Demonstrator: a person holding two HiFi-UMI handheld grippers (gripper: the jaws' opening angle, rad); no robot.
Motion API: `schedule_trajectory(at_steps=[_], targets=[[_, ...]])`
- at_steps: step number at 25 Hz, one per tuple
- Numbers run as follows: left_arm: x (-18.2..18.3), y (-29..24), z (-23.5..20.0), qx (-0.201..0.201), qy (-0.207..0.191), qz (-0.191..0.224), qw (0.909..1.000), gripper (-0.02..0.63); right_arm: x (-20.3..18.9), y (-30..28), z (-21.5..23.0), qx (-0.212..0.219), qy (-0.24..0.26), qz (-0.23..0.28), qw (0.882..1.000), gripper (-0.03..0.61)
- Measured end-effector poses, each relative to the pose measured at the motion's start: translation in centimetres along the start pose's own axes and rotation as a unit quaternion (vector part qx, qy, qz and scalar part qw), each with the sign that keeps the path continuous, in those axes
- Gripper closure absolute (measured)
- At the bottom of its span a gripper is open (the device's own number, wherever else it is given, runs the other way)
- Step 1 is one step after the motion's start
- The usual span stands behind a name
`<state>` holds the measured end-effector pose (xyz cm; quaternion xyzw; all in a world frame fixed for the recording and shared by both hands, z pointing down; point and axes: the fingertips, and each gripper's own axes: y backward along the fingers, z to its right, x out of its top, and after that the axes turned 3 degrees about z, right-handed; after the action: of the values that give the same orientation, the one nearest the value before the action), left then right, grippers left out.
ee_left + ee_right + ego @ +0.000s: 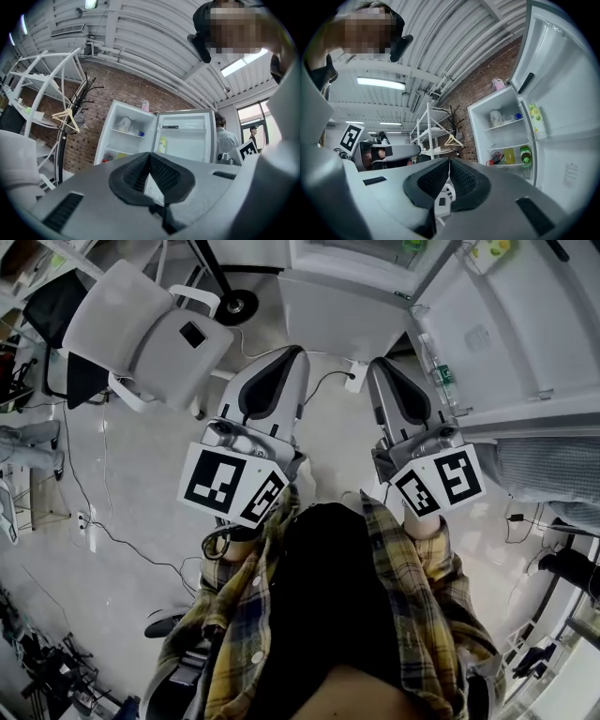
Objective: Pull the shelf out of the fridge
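I can't read any word, brand or number from here. The cubes on the left gripper [291, 354] and the right gripper [380, 364] carry only black-and-white square marker patterns [232, 486], with no letters. Ahead of the right gripper's jaws and off to their right, a printed sheet [569, 174] on the inside of the fridge door [562, 84] is too small to read. The label on the yellow-green bottle [536, 121] above it is blurred.

Pale floor [141, 456], fridge [337, 315], white chair [141, 334] (black cables [323, 381])
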<state>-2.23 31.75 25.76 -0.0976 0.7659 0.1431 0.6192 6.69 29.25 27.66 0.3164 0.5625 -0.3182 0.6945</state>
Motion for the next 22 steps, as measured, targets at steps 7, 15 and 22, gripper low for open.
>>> schedule_trajectory(at_steps=[7, 15, 22], targets=[[-0.1, -0.8, -3.6, -0.031, 0.008, -0.008, 0.9995, 0.611, -1.3, -3.1, -0.3, -0.031, -0.008, -0.003, 0.999, 0.555], [-1.5, -3.4, -5.1, -0.044, 0.020, -0.023, 0.9986, 0.611, -2.4, -4.9, 1.8, -0.045, -0.017, -0.013, 0.999, 0.555], [-2.7, -8.4, -5.4, -0.045, 0.024, -0.028, 0.9983, 0.611, -2.3, -6.3, 6.8, -0.051, -0.024, -0.010, 0.998, 0.555]])
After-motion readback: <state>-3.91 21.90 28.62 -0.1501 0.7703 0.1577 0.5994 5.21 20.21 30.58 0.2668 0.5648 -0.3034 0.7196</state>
